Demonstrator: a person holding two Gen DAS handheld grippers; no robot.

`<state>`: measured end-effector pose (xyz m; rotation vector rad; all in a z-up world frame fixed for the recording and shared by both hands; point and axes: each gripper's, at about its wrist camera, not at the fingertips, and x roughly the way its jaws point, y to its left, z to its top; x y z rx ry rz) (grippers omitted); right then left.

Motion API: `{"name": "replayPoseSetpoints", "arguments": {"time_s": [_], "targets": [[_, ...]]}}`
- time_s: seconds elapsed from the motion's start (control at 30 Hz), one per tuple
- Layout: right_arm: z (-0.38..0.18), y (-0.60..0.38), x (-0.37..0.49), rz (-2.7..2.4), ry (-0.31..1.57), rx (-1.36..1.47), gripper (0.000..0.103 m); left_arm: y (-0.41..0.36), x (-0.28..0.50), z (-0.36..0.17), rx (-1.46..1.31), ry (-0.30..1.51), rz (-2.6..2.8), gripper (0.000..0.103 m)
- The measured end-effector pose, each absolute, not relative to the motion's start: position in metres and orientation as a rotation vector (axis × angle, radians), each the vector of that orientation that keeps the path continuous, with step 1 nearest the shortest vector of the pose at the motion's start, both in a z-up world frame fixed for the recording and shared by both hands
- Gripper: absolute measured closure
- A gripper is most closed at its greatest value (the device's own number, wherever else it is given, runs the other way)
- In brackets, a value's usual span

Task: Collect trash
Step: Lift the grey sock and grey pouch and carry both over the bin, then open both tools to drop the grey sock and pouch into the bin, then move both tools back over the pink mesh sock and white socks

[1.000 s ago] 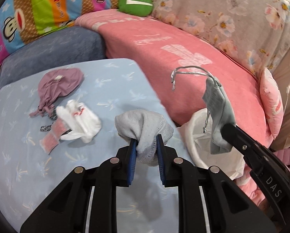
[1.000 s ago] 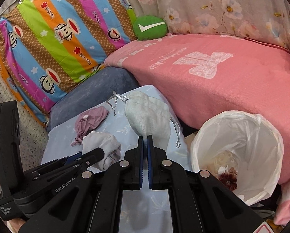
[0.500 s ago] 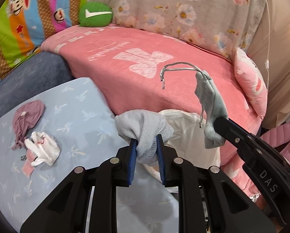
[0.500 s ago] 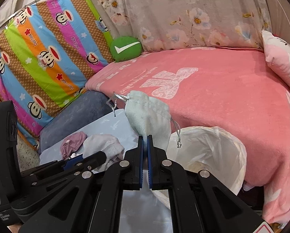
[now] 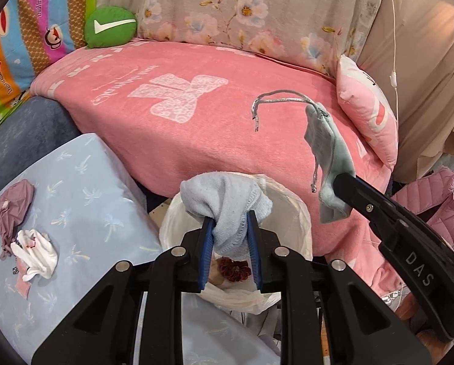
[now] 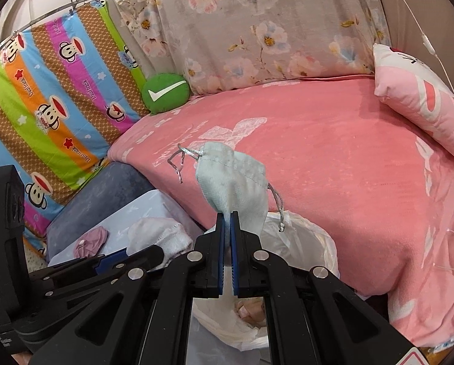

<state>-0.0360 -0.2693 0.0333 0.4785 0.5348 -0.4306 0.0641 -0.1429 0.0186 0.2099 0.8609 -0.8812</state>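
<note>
Left hand-held gripper [image 5: 229,223] clamped on balled sock [image 5: 227,203], jaws just eased slightly, sock directly over bin [image 5: 294,213] mouth at lower centre. Right hand-held gripper [image 6: 227,222] pinched shut on drawstring pouch [image 6: 236,179], above bin rim, long axis upright.

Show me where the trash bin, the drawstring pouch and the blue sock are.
trash bin [image 5: 300,213], left wrist view, white liner rim
drawstring pouch [image 6: 236,182], right wrist view, cloth body
blue sock [image 5: 227,197], left wrist view, bunched top
</note>
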Motion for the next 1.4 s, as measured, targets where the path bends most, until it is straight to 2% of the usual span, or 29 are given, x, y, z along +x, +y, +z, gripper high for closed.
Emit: {"name": "replayPoseSetpoints", "arguments": {"time_s": [0.17, 0.23, 0.3, 0.33, 0.53, 0.67, 1.07, 1.2, 1.4], "targets": [[0.034, -0.278, -0.043, -0.455, 0.530, 0.481, 0.100, -0.155, 0.059, 0.020, 0.210, 0.841, -0.897, 0.078], [0.034, -0.282, -0.044, -0.461, 0.529, 0.483, 0.100, -0.158, 0.058, 0.020, 0.208, 0.835, -0.888, 0.069], [0.033, -0.284, -0.044, -0.464, 0.531, 0.483, 0.100, -0.158, 0.059, 0.022, 0.208, 0.823, -0.867, 0.044], [0.033, -0.284, -0.043, -0.466, 0.532, 0.482, 0.100, -0.157, 0.059, 0.023, 0.203, 0.811, -0.857, 0.042], [0.031, -0.281, -0.037, -0.458, 0.542, 0.477, 0.099, -0.149, 0.065, 0.021, 0.205, 0.803, -0.815, 0.041], [0.030, -0.277, -0.032, -0.455, 0.536, 0.472, 0.094, -0.144, 0.068, 0.018, 0.204, 0.805, -0.791, 0.041], [0.028, -0.262, -0.019, -0.426, 0.557, 0.454, 0.093, -0.124, 0.078, 0.013, 0.178, 0.815, -0.755, 0.041], [0.026, -0.254, -0.014, -0.409, 0.570, 0.446, 0.088, -0.116, 0.081, 0.012, 0.170, 0.816, -0.740, 0.041], [0.020, -0.237, -0.003, -0.384, 0.597, 0.423, 0.086, -0.099, 0.089, 0.007, 0.149, 0.828, -0.710, 0.041]]}}
